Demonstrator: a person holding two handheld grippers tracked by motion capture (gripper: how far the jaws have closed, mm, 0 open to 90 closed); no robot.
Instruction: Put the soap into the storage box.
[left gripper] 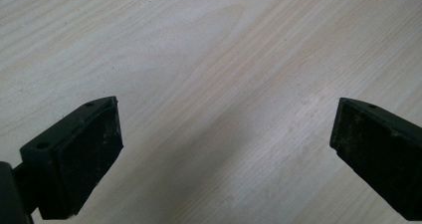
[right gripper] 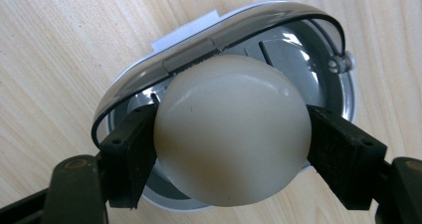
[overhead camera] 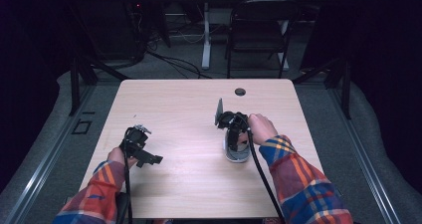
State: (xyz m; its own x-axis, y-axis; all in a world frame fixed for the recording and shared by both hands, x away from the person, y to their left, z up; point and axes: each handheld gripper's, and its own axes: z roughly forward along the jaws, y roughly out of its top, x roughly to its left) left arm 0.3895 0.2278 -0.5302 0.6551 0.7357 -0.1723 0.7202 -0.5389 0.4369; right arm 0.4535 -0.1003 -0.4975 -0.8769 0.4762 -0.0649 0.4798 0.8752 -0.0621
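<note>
Right gripper view: the two black jaws are clamped on either side of one smooth, cream-coloured egg (right gripper: 231, 134), glossy and rounded. Its underside and the jaw roots are cut off at the bottom edge. Just behind and under the egg sits a single oval container (right gripper: 343, 92) with a shiny grey inside and a pale rim. A dark band curves over its upper edge, and a small white knob shows at one end. Whether the egg touches the container's floor is hidden by the egg itself.

Over in the left gripper view, two matte, scuffed black jaws stand wide apart with only pale wood grain between them, and the outer jaw runs off the frame.

From the high view, the right gripper (overhead camera: 234, 129) stands over the container right of the table's (overhead camera: 169, 99) middle. The egg is too small to make out there. The left gripper (overhead camera: 138, 147) sits near the left edge. Two plaid sleeves enter from the bottom. One dark round hole (overhead camera: 240, 91) lies near the far edge.
</note>
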